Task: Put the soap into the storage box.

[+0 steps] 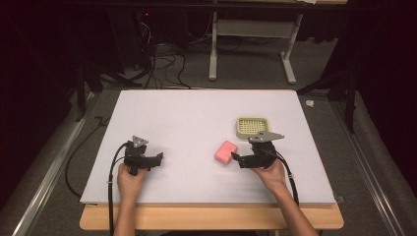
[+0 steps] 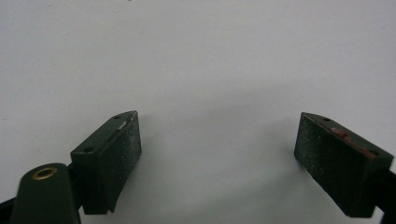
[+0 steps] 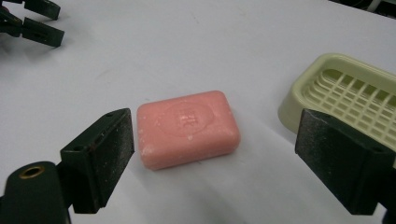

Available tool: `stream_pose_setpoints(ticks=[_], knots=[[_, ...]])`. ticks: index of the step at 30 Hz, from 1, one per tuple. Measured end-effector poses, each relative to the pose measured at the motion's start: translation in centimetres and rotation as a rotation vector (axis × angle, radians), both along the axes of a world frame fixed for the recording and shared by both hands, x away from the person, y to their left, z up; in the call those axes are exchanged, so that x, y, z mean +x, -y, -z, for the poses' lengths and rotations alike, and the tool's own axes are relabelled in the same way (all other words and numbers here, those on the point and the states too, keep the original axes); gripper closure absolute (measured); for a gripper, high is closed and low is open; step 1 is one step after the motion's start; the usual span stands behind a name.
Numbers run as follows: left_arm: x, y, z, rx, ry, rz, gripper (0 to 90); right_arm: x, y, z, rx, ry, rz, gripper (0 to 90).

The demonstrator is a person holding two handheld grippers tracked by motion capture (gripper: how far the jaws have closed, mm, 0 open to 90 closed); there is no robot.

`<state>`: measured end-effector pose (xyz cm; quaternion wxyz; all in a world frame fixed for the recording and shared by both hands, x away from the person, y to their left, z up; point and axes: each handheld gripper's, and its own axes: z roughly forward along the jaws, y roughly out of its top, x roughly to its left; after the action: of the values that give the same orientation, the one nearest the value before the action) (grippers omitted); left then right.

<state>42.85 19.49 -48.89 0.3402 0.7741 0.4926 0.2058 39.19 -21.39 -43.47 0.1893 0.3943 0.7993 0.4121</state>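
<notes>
A pink bar of soap [image 1: 225,152] [image 3: 187,127] lies flat on the white table [image 1: 196,118], right of centre. Behind it to the right stands a pale green soap dish [image 1: 253,126] [image 3: 345,95] with a grid floor, nothing in it. My right gripper [image 1: 236,158] [image 3: 215,161] is open, its jaws wide apart just short of the soap, which lies ahead between them, nearer the left jaw. My left gripper [image 1: 158,158] [image 2: 217,156] is open over bare table at the front left, nothing between its pads. The left gripper [image 3: 39,21] also appears far off in the right gripper view.
The white board rests on a wooden table edge [image 1: 211,219] at the front. Beyond the table stand a white desk frame [image 1: 251,44], cables on the floor [image 1: 162,64] and dark stands at both sides.
</notes>
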Motion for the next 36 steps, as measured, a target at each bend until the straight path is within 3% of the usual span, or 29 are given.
stream_pose_setpoints(ticks=[14,36], knots=[[0.0,0.0,0.0,0.0,0.0,0.0,15.1,1.6,-2.6,-0.1,-0.039,0.016,-0.049,11.9],[0.0,0.0,0.0,-0.002,0.001,-0.001,15.1,3.7,-5.0,3.6,-0.133,-0.071,-0.085,11.1]])
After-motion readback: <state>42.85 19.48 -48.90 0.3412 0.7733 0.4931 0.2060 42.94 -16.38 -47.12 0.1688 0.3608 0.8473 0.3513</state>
